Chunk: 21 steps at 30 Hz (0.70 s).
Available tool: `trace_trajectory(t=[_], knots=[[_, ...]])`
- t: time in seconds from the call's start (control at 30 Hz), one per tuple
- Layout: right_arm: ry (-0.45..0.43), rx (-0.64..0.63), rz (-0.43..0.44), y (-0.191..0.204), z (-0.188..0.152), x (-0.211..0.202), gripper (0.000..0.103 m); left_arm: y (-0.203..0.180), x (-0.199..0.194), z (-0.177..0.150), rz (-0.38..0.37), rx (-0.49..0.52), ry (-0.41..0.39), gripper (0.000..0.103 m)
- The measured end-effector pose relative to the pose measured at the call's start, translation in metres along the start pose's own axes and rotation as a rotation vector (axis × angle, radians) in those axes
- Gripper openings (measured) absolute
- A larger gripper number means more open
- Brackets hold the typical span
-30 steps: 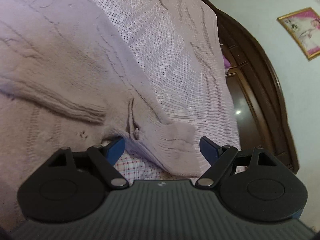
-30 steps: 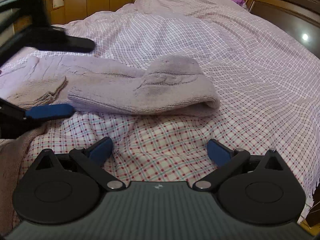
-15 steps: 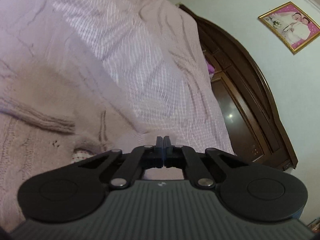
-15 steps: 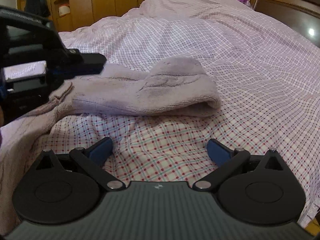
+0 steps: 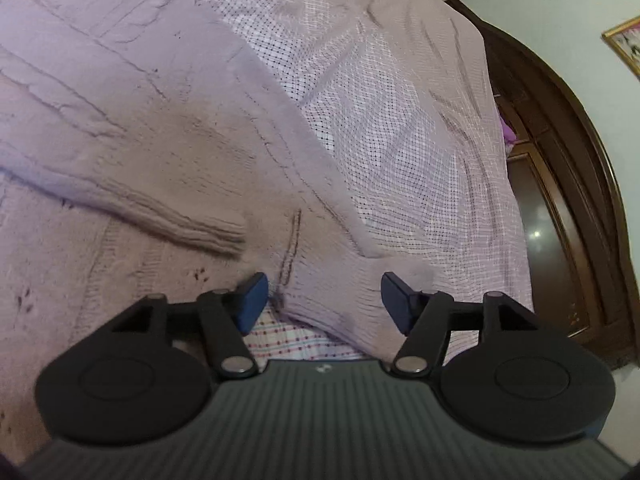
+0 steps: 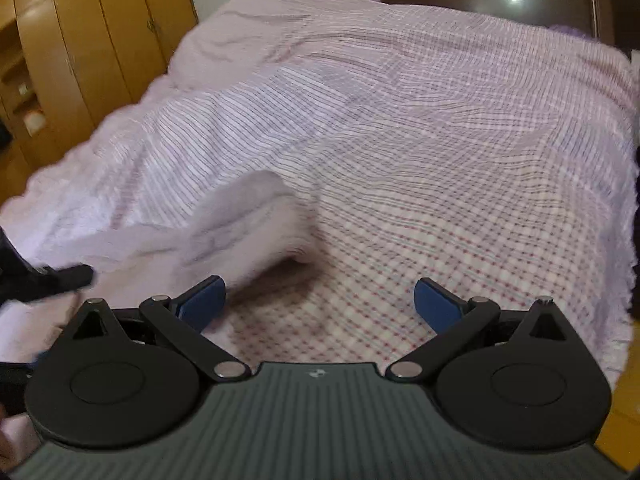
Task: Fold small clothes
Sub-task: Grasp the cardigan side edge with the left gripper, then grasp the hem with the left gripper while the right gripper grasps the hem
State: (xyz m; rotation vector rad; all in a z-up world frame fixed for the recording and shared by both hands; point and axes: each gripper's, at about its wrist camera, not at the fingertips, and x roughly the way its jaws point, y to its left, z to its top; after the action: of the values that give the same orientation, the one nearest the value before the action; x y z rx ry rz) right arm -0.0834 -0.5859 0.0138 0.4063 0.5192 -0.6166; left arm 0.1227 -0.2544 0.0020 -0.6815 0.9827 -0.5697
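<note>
A lilac knitted sweater (image 5: 132, 128) lies on the bed, with a ribbed cuff (image 5: 200, 228) folded across it. My left gripper (image 5: 323, 300) hovers at its near hem, and its jaws are opening. A fold of knit sits between the blue pads (image 5: 250, 300), which do not press on it. In the right wrist view the sweater's folded end (image 6: 248, 224) looks blurred, just ahead and left of my right gripper (image 6: 319, 306). That gripper is open over the bare checked sheet with nothing between its fingers. The left gripper's black finger (image 6: 68, 278) shows at the left edge.
The sweater rests on a pink checked bedsheet (image 6: 400, 128). A dark wooden headboard (image 5: 568, 184) stands beyond it, wooden wardrobes (image 6: 80, 40) line the far side, and a framed picture (image 5: 626, 44) hangs on the wall. The bed's edge (image 6: 628, 240) drops off at the right.
The left gripper was open, shut half a second ago, and stands open again over the hem. The right gripper rolled and shifted, so the sweater's end now lies further left in its view.
</note>
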Motion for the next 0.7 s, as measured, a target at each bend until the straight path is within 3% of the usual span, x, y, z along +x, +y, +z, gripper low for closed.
trace_trajectory(t=[0.07, 0.2, 0.27, 0.33, 0.37, 0.57, 0.63, 0.7], knots=[[0.0, -0.027, 0.004, 0.002, -0.002, -0.002, 0.103, 0.0, -0.002, -0.001, 0.01, -0.031, 0.004, 0.075], [-0.001, 0.005, 0.015, -0.005, -0.001, -0.005, 0.103, -0.004, 0.005, -0.004, 0.04, -0.059, 0.01, 0.073], [0.001, 0.029, 0.019, -0.01, 0.001, -0.008, 0.103, -0.006, 0.008, -0.002, 0.039, -0.07, 0.01, 0.052], [0.003, 0.044, 0.026, -0.013, 0.002, -0.006, 0.103, -0.002, 0.01, -0.002, -0.016, -0.132, 0.016, 0.015], [0.006, 0.05, 0.028, -0.015, 0.003, -0.005, 0.103, -0.001, 0.011, -0.003, -0.052, -0.145, 0.021, 0.01], [-0.012, 0.108, 0.034, -0.023, 0.005, -0.004, 0.103, -0.024, 0.012, -0.006, -0.091, -0.039, 0.018, 0.007], [-0.039, 0.241, 0.108, -0.037, 0.008, -0.01, 0.103, -0.034, 0.009, -0.001, -0.083, 0.027, 0.002, 0.007], [-0.007, 0.387, 0.219, -0.053, 0.012, -0.011, 0.103, -0.044, 0.003, 0.005, -0.067, 0.09, -0.019, 0.007]])
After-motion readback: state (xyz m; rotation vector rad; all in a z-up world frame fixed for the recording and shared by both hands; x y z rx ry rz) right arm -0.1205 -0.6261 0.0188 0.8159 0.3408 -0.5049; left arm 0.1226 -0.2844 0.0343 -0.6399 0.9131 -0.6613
